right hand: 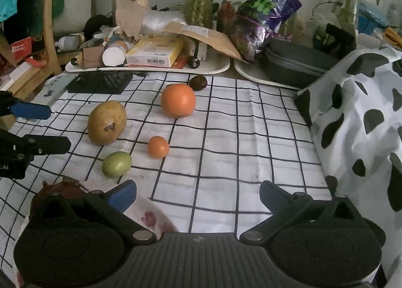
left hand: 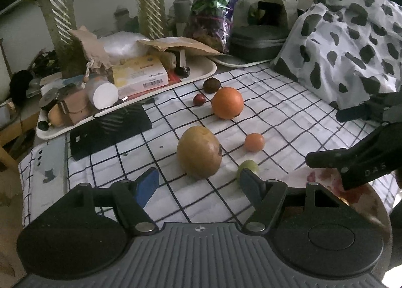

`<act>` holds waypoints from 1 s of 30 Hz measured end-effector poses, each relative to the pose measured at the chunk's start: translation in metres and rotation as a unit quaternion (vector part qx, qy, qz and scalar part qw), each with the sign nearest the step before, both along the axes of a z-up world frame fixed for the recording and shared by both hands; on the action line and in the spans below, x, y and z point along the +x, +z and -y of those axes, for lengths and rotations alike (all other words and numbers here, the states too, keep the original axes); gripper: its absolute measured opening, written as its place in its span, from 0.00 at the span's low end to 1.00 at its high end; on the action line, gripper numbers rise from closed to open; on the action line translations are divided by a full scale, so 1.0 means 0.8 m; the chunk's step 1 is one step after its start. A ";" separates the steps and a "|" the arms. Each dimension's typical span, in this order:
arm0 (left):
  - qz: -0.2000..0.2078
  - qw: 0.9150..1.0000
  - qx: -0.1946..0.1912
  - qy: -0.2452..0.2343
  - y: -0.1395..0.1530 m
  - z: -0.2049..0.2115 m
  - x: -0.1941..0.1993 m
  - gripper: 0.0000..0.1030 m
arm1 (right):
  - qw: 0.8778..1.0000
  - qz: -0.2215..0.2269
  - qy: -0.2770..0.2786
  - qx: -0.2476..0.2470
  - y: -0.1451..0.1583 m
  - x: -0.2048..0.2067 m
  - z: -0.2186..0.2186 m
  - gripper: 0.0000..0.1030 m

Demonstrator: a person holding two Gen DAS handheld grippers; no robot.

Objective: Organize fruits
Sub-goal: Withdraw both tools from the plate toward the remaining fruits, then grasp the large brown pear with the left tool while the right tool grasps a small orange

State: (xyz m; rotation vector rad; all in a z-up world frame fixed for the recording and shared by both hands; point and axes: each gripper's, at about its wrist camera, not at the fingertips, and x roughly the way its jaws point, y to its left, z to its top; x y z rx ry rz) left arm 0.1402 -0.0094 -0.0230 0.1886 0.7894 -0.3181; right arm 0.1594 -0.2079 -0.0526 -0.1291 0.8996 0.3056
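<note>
Fruits lie loose on the checked cloth (right hand: 226, 137), from the large orange (right hand: 178, 100) and yellow-brown fruit (right hand: 106, 122) to the green one (right hand: 116, 164), none gathered, while left gripper (left hand: 198, 182) and right gripper (right hand: 198, 193) hover spread and empty.

Dim, soft indoor light; slightly blurry, with fisheye-bent, dark edges.

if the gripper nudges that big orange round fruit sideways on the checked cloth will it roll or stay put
The big orange round fruit looks near-spherical, so a sideways nudge would probably set it rolling. The soft, faintly creased black-and-white checked cloth may slow it quickly. The small dark brown fruit sits close behind it, so a push that way could knock it.
</note>
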 end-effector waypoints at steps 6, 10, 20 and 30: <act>-0.014 1.000 0.005 -0.011 -0.009 0.006 0.023 0.68 | 1.000 -0.005 0.007 -0.002 -0.005 0.021 -0.003 1.00; -0.025 1.000 0.010 -0.017 -0.014 0.010 0.037 0.68 | 1.000 -0.008 0.014 -0.001 -0.008 0.034 -0.005 1.00; -0.052 0.998 0.007 -0.020 -0.025 0.020 0.074 0.67 | 0.999 -0.017 0.042 -0.009 -0.018 0.058 -0.012 1.00; -0.074 0.997 0.010 -0.019 -0.048 0.024 0.097 0.61 | 0.998 -0.025 0.062 -0.014 -0.026 0.073 -0.018 1.00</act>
